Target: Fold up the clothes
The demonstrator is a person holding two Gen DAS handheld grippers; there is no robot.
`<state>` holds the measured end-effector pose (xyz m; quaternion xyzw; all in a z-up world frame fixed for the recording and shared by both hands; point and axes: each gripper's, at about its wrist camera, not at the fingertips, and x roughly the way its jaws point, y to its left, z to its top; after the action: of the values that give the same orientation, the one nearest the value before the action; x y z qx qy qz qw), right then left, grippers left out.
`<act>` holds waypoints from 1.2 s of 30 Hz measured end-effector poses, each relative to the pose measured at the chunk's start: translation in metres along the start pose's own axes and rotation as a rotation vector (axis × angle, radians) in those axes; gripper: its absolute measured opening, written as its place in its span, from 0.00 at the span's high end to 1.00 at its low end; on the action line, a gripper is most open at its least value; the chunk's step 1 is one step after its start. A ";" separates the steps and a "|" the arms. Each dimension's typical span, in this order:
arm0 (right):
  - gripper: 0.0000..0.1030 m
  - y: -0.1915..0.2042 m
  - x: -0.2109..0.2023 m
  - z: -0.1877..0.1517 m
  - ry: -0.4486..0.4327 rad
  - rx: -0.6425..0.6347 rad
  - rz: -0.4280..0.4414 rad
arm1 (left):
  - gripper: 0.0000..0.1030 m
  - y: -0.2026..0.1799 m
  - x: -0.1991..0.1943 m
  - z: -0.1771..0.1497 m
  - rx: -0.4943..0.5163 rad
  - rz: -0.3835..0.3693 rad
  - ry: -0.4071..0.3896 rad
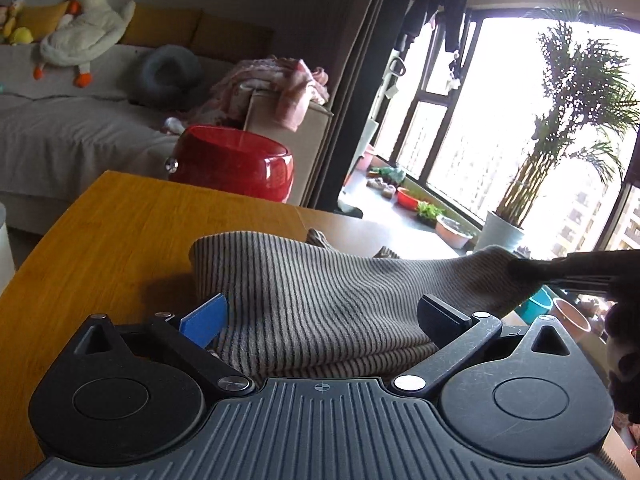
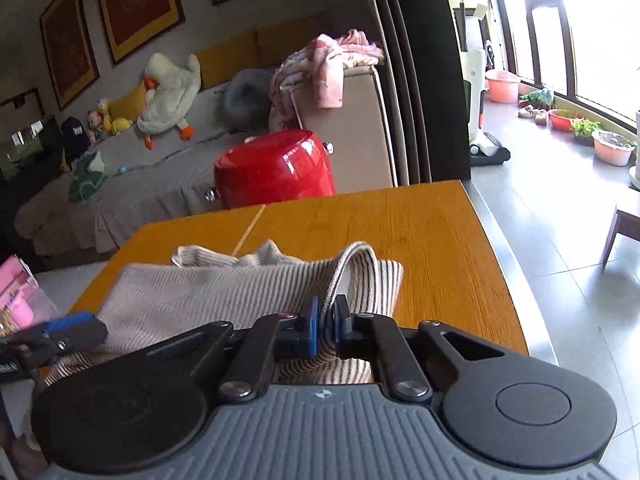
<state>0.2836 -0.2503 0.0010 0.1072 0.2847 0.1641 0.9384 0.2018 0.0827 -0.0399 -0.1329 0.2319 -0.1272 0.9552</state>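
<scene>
A grey-and-beige striped garment (image 1: 320, 292) lies folded in layers on the wooden table (image 1: 120, 240). My left gripper (image 1: 320, 314) is open wide just above it, the cloth lying between its blue pad and its black pad without being pinched. My right gripper (image 2: 326, 316) is shut on a raised fold of the striped garment (image 2: 180, 296) near its right end, and the cloth loops up beyond the pads. In the left wrist view the right gripper (image 1: 520, 270) reaches in from the right, dark, at the garment's lifted corner. At the left of the right wrist view one blue-padded finger (image 2: 76, 328) of the left gripper shows.
The table's (image 2: 420, 232) right edge drops to a tiled floor. Behind its far edge stands a red round tub (image 2: 276, 168), then a grey sofa (image 1: 60, 140) with a plush goose and pink cloths. A potted palm (image 1: 560, 120) and basins stand by the window.
</scene>
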 end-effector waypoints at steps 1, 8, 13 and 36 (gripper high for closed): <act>0.93 -0.001 -0.006 0.005 -0.013 0.028 0.016 | 0.00 0.001 0.000 0.000 -0.008 -0.001 0.002; 0.92 -0.019 0.005 -0.018 0.097 0.135 -0.039 | 0.00 0.011 0.001 0.000 -0.065 -0.010 0.014; 0.79 -0.018 0.007 -0.021 0.091 0.097 -0.103 | 0.00 0.015 0.004 0.001 -0.093 -0.013 0.031; 0.35 0.012 0.031 -0.036 -0.003 0.050 0.048 | 0.00 -0.004 0.004 0.020 -0.033 -0.086 0.020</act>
<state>0.2843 -0.2241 -0.0404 0.1375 0.2844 0.1791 0.9317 0.2139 0.0812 -0.0230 -0.1573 0.2377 -0.1656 0.9441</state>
